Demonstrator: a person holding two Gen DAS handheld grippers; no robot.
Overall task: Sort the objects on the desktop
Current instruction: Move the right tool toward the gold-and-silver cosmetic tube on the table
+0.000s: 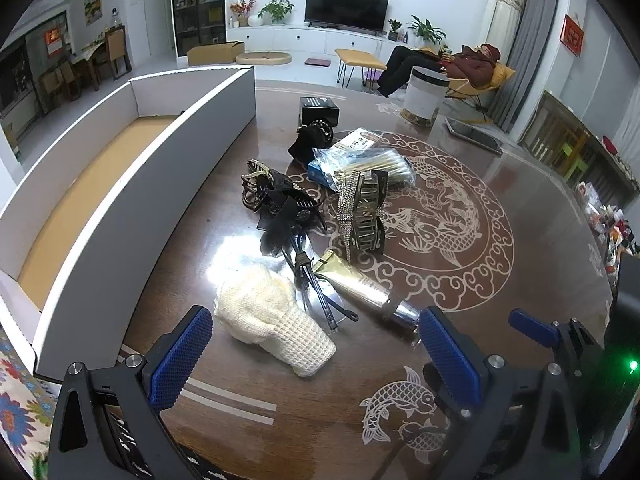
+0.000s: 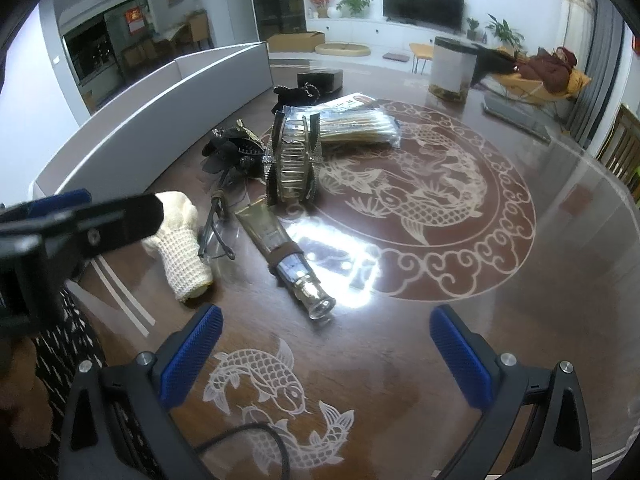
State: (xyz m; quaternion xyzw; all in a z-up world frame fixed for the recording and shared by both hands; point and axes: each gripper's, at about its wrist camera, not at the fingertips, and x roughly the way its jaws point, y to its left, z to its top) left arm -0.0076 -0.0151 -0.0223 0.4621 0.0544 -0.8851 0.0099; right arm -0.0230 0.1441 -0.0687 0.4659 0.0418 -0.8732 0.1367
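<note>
A cream knitted glove lies nearest on the dark round table. Beside it lie a gold tube, thin black hairpins, a black lace hair clip, a large rhinestone claw clip, a bag of cotton swabs, a black pouch and a small black box. My left gripper is open, just short of the glove. My right gripper is open and empty, short of the tube's cap.
A long white cardboard box with a brown floor stands open along the table's left side. A white canister and a tablet sit at the far side. A floral cloth lies at the near left.
</note>
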